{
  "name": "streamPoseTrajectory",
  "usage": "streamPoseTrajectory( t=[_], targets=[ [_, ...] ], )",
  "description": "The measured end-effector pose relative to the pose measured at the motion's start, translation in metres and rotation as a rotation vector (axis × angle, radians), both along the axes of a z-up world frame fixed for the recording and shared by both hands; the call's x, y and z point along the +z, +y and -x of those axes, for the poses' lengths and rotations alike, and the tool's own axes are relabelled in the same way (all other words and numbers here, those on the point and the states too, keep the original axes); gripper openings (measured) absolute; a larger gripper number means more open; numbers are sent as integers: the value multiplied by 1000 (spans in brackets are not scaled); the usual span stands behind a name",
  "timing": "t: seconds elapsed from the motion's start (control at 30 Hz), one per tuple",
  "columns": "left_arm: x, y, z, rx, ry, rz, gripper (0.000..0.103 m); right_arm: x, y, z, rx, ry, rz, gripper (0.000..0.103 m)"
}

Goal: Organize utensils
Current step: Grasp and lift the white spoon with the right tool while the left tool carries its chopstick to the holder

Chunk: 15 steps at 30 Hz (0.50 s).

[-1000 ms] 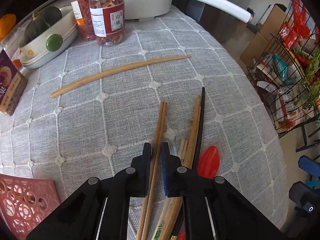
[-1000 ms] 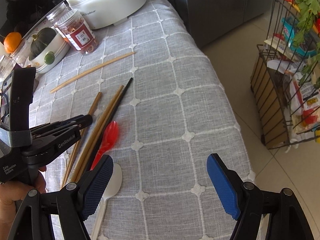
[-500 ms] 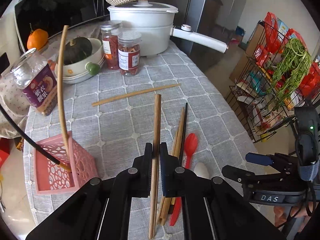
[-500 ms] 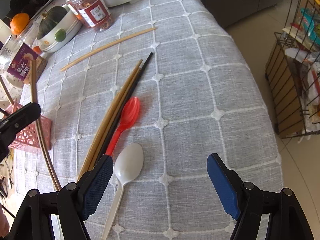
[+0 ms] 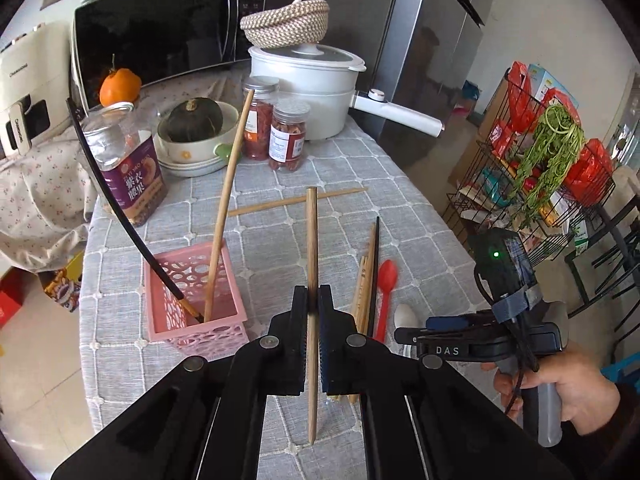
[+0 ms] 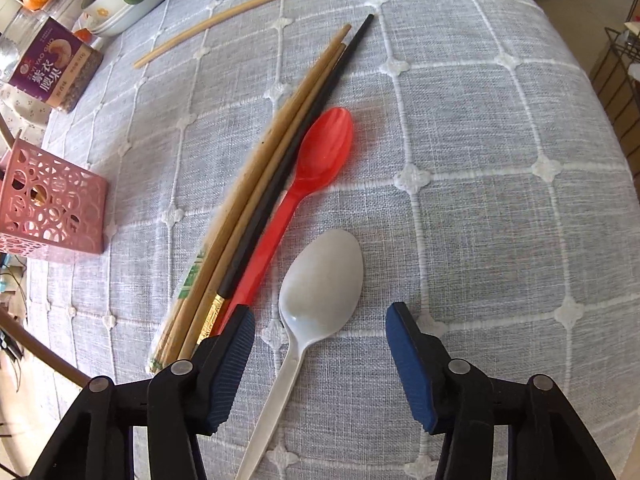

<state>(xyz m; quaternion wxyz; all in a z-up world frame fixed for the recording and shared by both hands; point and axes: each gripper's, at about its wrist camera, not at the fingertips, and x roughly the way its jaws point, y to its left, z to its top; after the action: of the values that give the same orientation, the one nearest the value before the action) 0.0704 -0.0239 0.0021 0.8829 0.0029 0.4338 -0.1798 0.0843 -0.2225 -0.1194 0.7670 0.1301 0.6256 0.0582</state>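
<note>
My left gripper (image 5: 314,300) is shut on a brown wooden chopstick (image 5: 311,248), lifted above the grey tablecloth. To its left stands a pink perforated basket (image 5: 192,328) holding a black chopstick (image 5: 116,208) and a wooden one (image 5: 224,216). My right gripper (image 6: 320,320) hangs low over a white plastic spoon (image 6: 320,280); its jaws are closing, the spoon's neck lies between them and the pads do not touch it. Beside the spoon lie a red spoon (image 6: 316,164), a black chopstick (image 6: 296,128) and wooden chopsticks (image 6: 256,168). A pale chopstick (image 6: 248,8) lies apart farther back.
At the table's far side stand a white pot (image 5: 308,96), two jars (image 5: 276,128), a bowl with a squash (image 5: 196,136), a purple-labelled jar (image 5: 128,168) and a microwave (image 5: 160,28). A wire rack (image 5: 544,152) stands right of the table. A hand (image 5: 560,388) holds the right gripper.
My left gripper lifted the brown chopstick off the table and rose, bringing the pink basket into view. My right gripper dropped toward the white spoon and its jaws narrowed.
</note>
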Motion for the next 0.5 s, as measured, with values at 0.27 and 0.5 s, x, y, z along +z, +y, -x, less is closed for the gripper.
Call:
streamPoseTrajectory(
  t=[0.27,0.5],
  targets=[
    [7,17,10,-9,-19,20,5,-4,14,-5,24,-2,99,40],
    [24,32,19,3,-69,49,5,7,14,-3,11,-36,88,39]
  ],
)
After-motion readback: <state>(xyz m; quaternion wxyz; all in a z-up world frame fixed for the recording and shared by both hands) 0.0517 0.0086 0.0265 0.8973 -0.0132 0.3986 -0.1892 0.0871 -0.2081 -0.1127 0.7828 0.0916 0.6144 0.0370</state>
